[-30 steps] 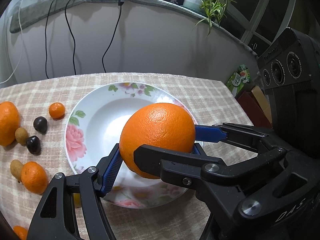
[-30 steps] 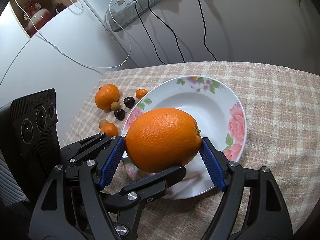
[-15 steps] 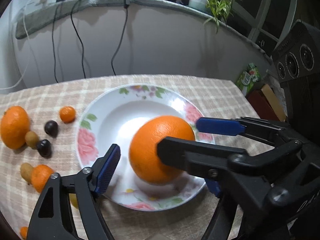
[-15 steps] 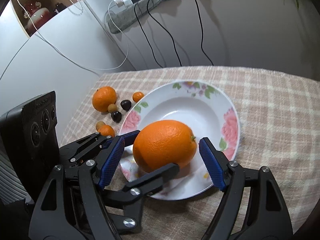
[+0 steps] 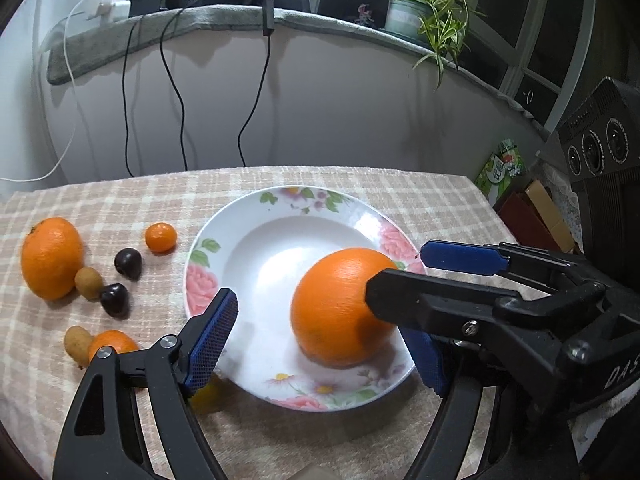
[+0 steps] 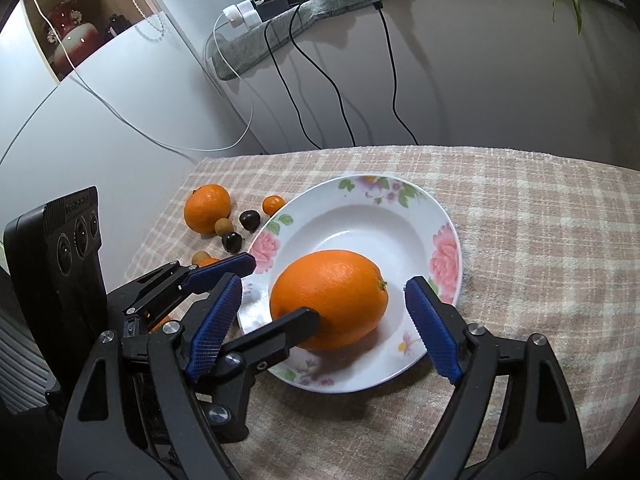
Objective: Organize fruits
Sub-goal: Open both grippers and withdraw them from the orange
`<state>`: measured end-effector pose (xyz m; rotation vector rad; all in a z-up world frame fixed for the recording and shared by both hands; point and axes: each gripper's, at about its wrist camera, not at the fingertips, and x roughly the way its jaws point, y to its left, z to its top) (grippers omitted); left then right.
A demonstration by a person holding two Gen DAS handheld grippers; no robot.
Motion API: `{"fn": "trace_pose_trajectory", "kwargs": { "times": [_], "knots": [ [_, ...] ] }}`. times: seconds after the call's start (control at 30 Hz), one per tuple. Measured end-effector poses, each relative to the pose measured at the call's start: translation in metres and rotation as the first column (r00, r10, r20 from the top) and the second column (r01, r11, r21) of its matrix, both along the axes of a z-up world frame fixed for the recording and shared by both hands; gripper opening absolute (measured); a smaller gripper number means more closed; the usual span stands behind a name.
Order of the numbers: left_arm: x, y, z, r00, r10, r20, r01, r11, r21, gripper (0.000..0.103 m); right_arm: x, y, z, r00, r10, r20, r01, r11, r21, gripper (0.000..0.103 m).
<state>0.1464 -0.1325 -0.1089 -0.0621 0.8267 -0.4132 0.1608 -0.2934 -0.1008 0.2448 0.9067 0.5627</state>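
Right wrist view shows you the orange (image 6: 330, 298) lying crosswise, stem rightward, in the floral plate (image 6: 444, 248) on checked cloth (image 6: 540, 240); both grippers, right gripper (image 6: 326, 320) and left gripper (image 5: 320, 344), have just been opening and stand wide, clear of it.

The bench (image 5: 360, 432), under a checked cloth (image 5: 120, 208), bore a flowered plate (image 5: 280, 200) and, to the plate's left, three mandarins (image 5: 51, 257), two brown longans (image 5: 88, 282) and two dark fruits (image 5: 128, 263), all loosely clustered.

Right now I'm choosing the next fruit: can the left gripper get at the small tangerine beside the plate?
Probably yes: the left gripper is open, and the small tangerine lies uncovered on the cloth beside the plate.
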Motion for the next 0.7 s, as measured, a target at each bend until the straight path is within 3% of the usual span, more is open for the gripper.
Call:
{"fn": "trace_pose_trajectory", "kwargs": {
  "times": [0.7],
  "knots": [
    [-0.037, 0.028, 0.020, 0.998, 0.029, 0.056, -0.029, 0.999, -0.016, 0.080, -0.033, 0.002, 0.026, 0.998, -0.037, 0.058, 0.037, 0.999, 0.006, 0.086]
  ]
}}
